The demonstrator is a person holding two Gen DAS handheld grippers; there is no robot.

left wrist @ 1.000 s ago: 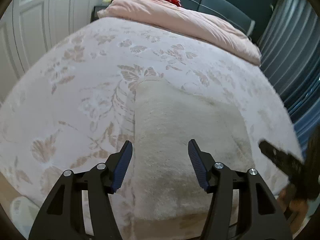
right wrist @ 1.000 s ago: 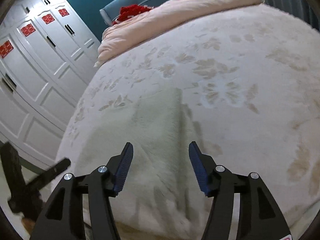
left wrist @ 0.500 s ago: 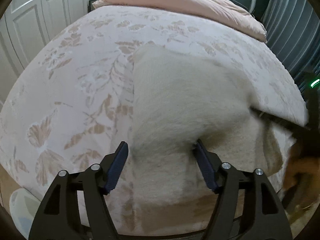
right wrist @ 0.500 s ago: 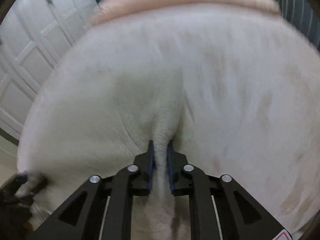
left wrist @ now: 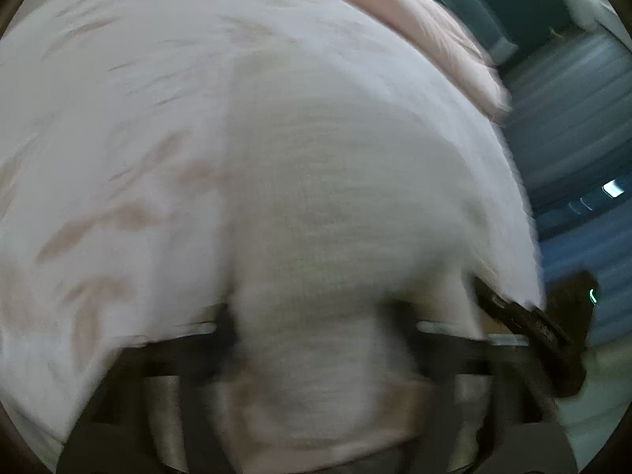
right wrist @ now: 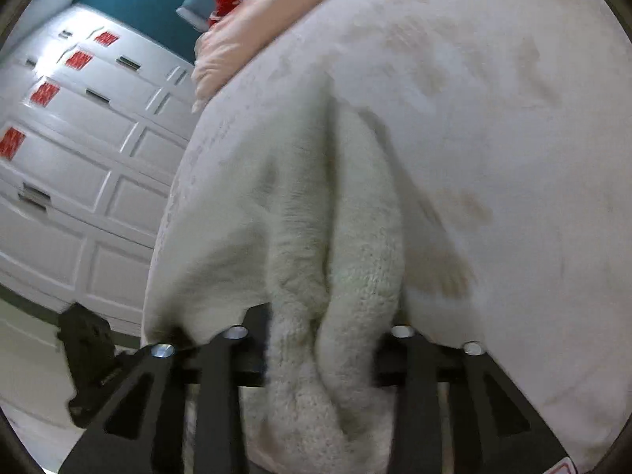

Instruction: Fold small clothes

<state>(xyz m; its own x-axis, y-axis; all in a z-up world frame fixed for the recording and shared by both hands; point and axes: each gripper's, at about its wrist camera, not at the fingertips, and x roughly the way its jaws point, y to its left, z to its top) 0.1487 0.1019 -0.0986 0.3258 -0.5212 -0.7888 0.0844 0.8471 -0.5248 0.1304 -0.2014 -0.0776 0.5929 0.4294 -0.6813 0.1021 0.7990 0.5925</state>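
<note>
cream fleece garment (right wrist: 316,213) – bunched at near edge of bed (right wrist: 493,98), on floral cover | right claw (right wrist: 322,339) – opening, thick fold between jaws, pads seemingly touching | left claw (left wrist: 312,331) – closing around garment's left part, blurred, grip unclear | beyond – pink duvet (right wrist: 252,27) far, white wardrobe (right wrist: 79,150) left

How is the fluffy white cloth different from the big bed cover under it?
The fluffy cloth is plain cream and woolly; the bed cover is smoother, with faint tan leaf shapes. The cloth is bunched into folds, its near end between the right gripper's fingers; the cover lies spread flat. The cloth is much smaller than the cover. Both are pale and soft.
</note>
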